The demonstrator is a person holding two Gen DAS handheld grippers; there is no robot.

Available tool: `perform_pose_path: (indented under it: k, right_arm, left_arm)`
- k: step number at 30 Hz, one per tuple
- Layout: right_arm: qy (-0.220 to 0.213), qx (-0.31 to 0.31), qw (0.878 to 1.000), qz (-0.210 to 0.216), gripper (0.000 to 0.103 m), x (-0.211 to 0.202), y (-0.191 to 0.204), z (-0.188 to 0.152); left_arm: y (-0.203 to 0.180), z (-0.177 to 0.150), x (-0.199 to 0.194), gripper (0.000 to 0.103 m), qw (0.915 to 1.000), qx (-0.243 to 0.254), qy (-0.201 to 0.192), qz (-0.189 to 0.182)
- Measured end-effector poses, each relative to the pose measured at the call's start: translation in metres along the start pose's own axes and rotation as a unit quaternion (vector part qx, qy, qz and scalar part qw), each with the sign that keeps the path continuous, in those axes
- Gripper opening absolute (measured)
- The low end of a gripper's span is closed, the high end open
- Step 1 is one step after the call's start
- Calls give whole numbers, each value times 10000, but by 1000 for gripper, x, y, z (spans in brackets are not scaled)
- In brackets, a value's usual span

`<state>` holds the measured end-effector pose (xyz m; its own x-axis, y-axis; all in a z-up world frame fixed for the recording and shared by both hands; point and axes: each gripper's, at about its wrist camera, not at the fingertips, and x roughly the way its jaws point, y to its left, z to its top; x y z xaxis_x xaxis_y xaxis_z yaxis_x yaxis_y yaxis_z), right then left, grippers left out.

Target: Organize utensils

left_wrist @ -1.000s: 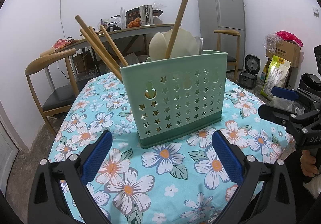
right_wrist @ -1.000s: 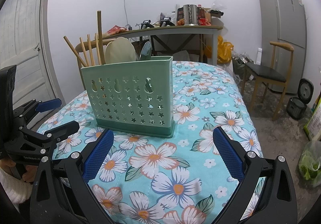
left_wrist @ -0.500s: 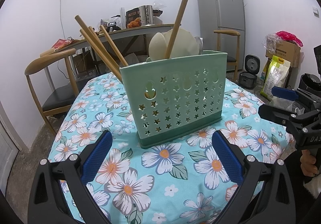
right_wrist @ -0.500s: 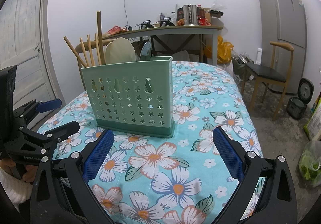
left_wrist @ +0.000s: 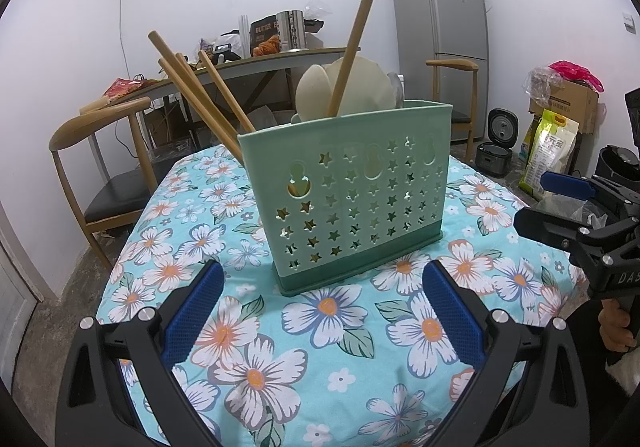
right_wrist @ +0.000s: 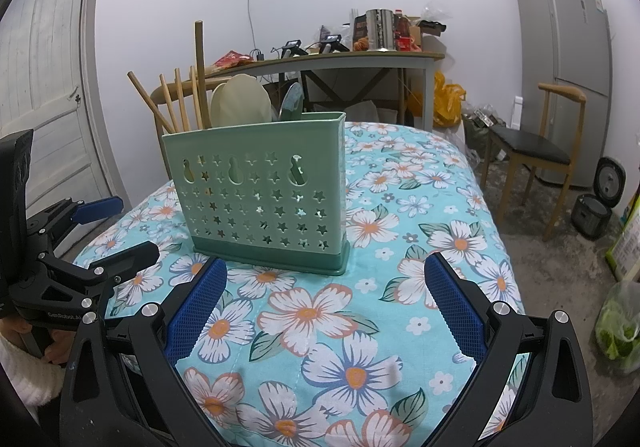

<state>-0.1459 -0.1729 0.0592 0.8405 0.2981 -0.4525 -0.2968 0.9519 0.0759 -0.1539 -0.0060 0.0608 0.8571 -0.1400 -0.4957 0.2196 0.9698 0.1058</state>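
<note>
1. A green utensil caddy (left_wrist: 348,191) with star cut-outs stands upright on a table covered by a floral tablecloth (left_wrist: 328,331), just beyond both grippers.
2. The left gripper (left_wrist: 320,303) hangs low over the near cloth, its blue-padded jaws spread wide with nothing between them; the caddy sits ahead of the gap, not inside it.
3. The right gripper (right_wrist: 324,299) is likewise wide open and empty, with the caddy ahead of it and slightly to its left.
4. Wooden chopsticks (left_wrist: 200,103) lean outward from the caddy's left end; in the right wrist view they fan up at that same end (right_wrist: 176,103).
5. One longer wooden handle (left_wrist: 352,51) rises from the middle section, in front of pale rounded spoon heads (left_wrist: 360,91).
6. Only the right wrist view shows a dark greenish utensil head (right_wrist: 292,103) at the caddy's right end, and a white door (right_wrist: 44,87) behind.
7. Only the left wrist view shows a cardboard box (left_wrist: 568,103) and bags on the floor at the far right.
8. Each camera catches the other gripper from the side: the right one (left_wrist: 560,207) at the left view's right edge, the left one (right_wrist: 104,231) at the right view's left edge, both with fingers apart.
9. A grey fridge (left_wrist: 440,35), a wooden chair (left_wrist: 100,167) and a cluttered side table (right_wrist: 332,59) stand behind.
</note>
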Motion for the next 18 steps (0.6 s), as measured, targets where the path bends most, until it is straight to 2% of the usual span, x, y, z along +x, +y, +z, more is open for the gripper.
perform_pose_path:
  k: [18]
  right_arm:
    - [-2,2,10000,-5,95,0,1,0]
  left_arm:
    - [0,0,0,97,10000,-1,-8,-23]
